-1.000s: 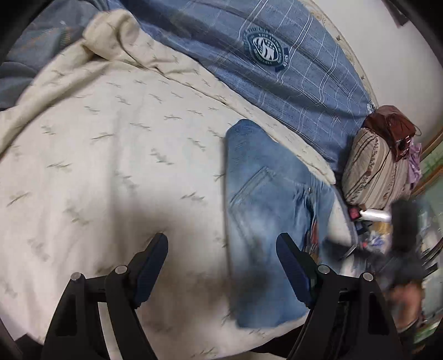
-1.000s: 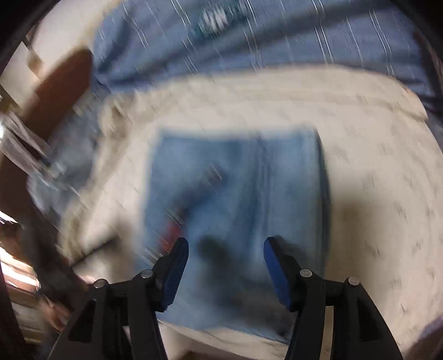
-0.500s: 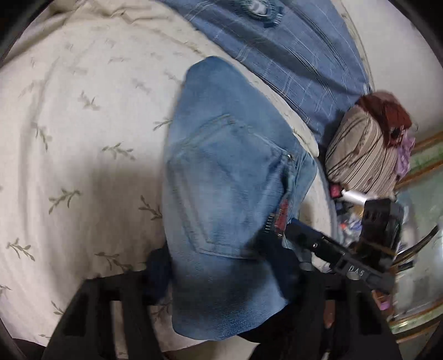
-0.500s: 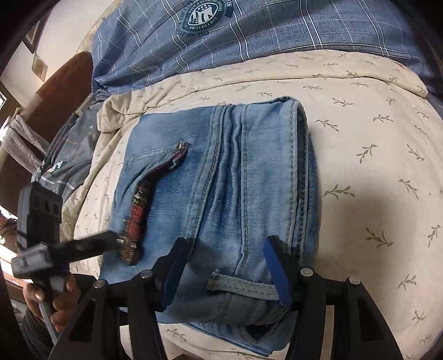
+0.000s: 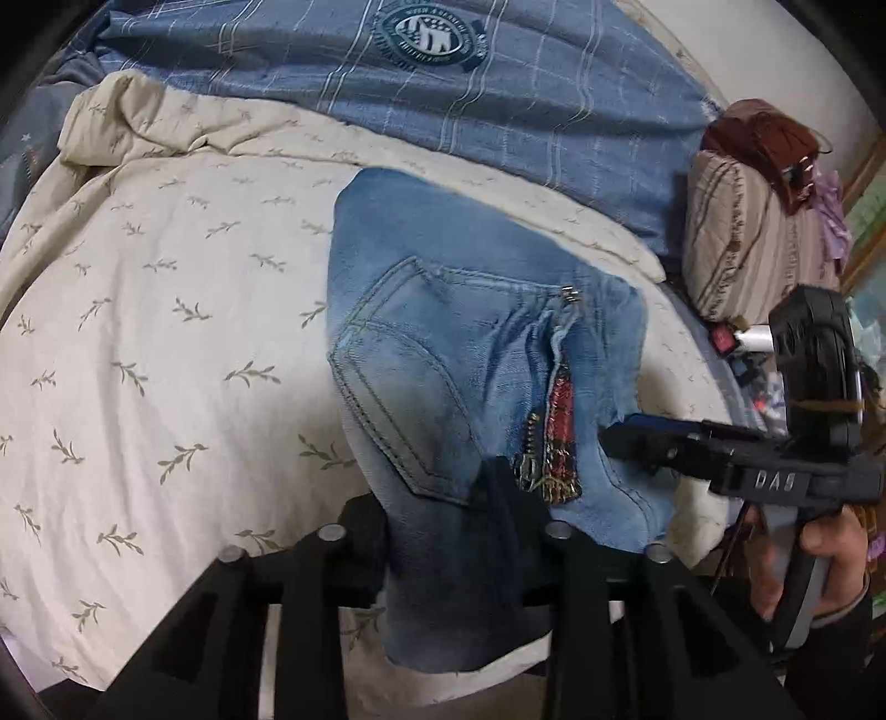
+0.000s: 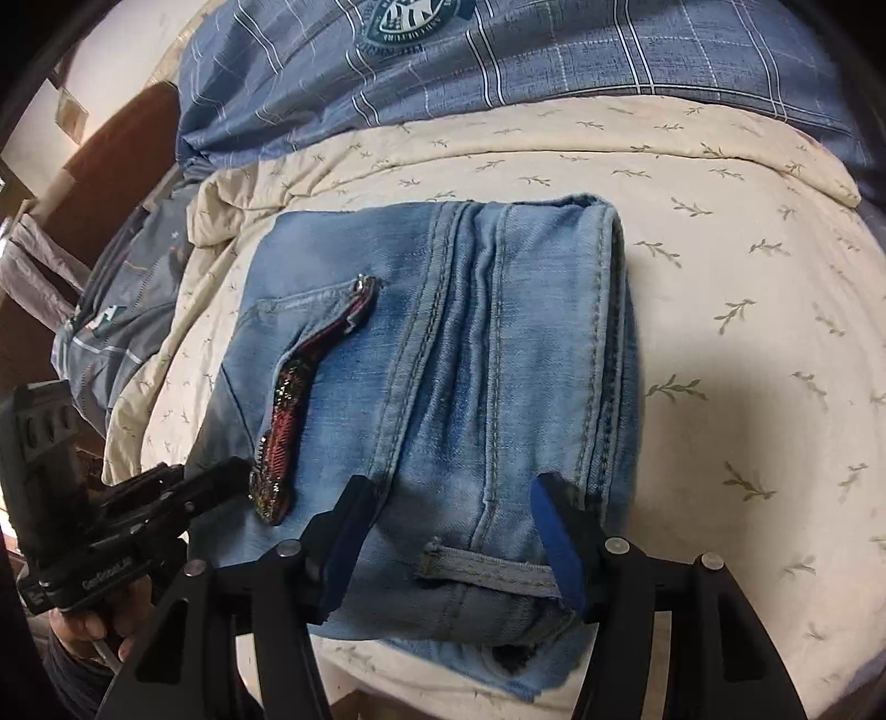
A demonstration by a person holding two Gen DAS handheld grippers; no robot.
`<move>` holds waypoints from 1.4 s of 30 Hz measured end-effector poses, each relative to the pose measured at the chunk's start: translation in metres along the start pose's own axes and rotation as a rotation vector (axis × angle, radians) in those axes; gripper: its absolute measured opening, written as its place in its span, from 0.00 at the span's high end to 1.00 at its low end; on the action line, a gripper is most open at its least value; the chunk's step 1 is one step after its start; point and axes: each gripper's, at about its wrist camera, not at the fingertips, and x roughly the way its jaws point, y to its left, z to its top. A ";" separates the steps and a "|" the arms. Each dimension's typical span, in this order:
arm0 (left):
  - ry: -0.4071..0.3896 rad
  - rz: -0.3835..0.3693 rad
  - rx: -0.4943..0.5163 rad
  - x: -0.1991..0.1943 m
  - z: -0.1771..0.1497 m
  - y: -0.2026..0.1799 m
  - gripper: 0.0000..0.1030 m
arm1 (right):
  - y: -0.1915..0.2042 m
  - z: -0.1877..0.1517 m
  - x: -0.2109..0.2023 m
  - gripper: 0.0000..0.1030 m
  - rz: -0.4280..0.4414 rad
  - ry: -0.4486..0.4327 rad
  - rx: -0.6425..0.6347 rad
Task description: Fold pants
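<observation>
Your folded jeans lie near the edge of the bed, on the cream quilt printed with small leaf sprigs. They form a compact, thick bundle: in the right wrist view the stacked layers show along the bundle's right side, and a belt loop lies across the near end. A back pocket faces up in the left wrist view, and beside it runs a red embroidered trim with sparkling beads along the pocket opening.

Your left hand-held gripper sits at the near edge of the jeans, its two fingers set either side of a hanging denim fold. The cloth covers the gap, so you cannot tell from these views whether the fingers press the fabric or merely bracket it. In the right wrist view this gripper appears at the lower left, its tip touching the corner of the bundle close to the beaded trim.

Your right hand-held gripper has its jaws spread apart, the blue pads standing either side of the waistband end of the jeans without squeezing it. The denim passes between and under them. In the left wrist view it reaches in from the right, its tip at the jeans' edge, with your right hand wrapped around its handle.

Behind the quilt lies a blue plaid blanket bearing a round crest. A striped pillow rests at the far right of the bed, with a brown bag on top of it.
</observation>
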 end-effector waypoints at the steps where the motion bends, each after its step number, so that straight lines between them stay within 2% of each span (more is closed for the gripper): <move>1: -0.004 -0.029 -0.002 -0.004 -0.001 0.004 0.51 | 0.003 0.004 -0.009 0.39 0.003 -0.020 -0.009; 5: -0.016 -0.139 -0.080 -0.012 0.010 0.027 0.46 | 0.003 0.028 -0.032 0.39 0.075 -0.095 0.026; 7: -0.021 -0.194 -0.143 -0.012 0.017 0.039 0.38 | 0.001 0.047 -0.032 0.39 0.123 -0.104 0.034; 10: -0.057 -0.281 -0.210 -0.019 0.021 0.057 0.35 | -0.010 0.072 -0.012 0.39 0.176 -0.070 0.090; 12: -0.092 -0.301 -0.245 -0.019 0.031 0.066 0.30 | -0.018 0.079 0.019 0.39 0.121 0.008 0.104; 13: -0.094 -0.283 -0.252 -0.015 0.036 0.066 0.30 | -0.026 0.078 0.031 0.39 0.122 0.035 0.127; 14: -0.086 -0.258 -0.251 -0.008 0.044 0.066 0.30 | -0.030 0.077 0.032 0.39 0.147 0.006 0.130; 16: -0.069 -0.201 -0.248 0.011 0.059 0.064 0.30 | -0.031 0.076 0.030 0.43 0.149 0.000 0.130; 18: -0.054 -0.177 -0.237 0.024 0.069 0.059 0.30 | -0.033 0.077 0.033 0.44 0.149 0.002 0.132; 19: -0.039 -0.169 -0.230 0.029 0.071 0.058 0.40 | -0.034 0.077 0.033 0.47 0.150 0.003 0.133; 20: -0.018 -0.145 -0.227 0.032 0.070 0.059 0.59 | -0.035 0.076 0.033 0.47 0.150 0.004 0.134; 21: 0.012 -0.116 -0.217 0.038 0.070 0.056 0.70 | -0.036 0.076 0.034 0.47 0.154 0.003 0.137; 23: 0.000 -0.017 -0.157 0.040 0.069 0.041 0.71 | -0.041 0.075 0.032 0.48 0.156 -0.005 0.132; 24: -0.005 0.055 -0.094 0.041 0.068 0.029 0.72 | -0.040 0.075 0.032 0.48 0.152 -0.010 0.122; 26: -0.004 0.138 -0.038 0.042 0.067 0.015 0.72 | -0.039 0.071 0.023 0.46 0.139 -0.020 0.105; 28: 0.006 0.145 -0.046 0.041 0.068 0.018 0.70 | -0.036 0.067 0.006 0.42 0.140 -0.035 0.108; 29: 0.009 0.136 -0.053 0.040 0.068 0.020 0.67 | -0.037 0.063 -0.010 0.33 0.168 -0.076 0.107; 30: 0.011 0.129 -0.067 0.038 0.069 0.023 0.58 | -0.041 0.057 -0.026 0.29 0.172 -0.127 0.109; 31: 0.012 0.118 -0.084 0.037 0.070 0.025 0.48 | -0.047 0.052 -0.036 0.21 0.147 -0.156 0.120; 32: 0.010 0.090 -0.100 0.033 0.069 0.027 0.47 | -0.055 0.047 -0.042 0.20 0.108 -0.170 0.144; 34: -0.011 0.086 -0.084 0.018 0.063 0.024 0.47 | -0.076 0.041 -0.036 0.20 0.087 -0.128 0.204; 36: -0.058 0.074 -0.038 -0.004 0.051 0.014 0.47 | -0.098 0.035 -0.018 0.20 0.174 -0.075 0.316; 38: -0.079 0.058 0.001 -0.013 0.040 0.000 0.44 | -0.102 0.034 -0.009 0.20 0.224 -0.079 0.332; 40: -0.050 0.064 0.048 -0.002 0.030 -0.014 0.44 | -0.099 0.037 0.001 0.21 0.239 -0.063 0.325; 41: -0.013 0.085 0.085 0.010 0.024 -0.022 0.44 | -0.096 0.040 0.009 0.33 0.242 -0.048 0.333; 42: 0.006 0.140 0.116 0.021 0.019 -0.027 0.44 | -0.092 0.042 0.013 0.46 0.244 -0.038 0.320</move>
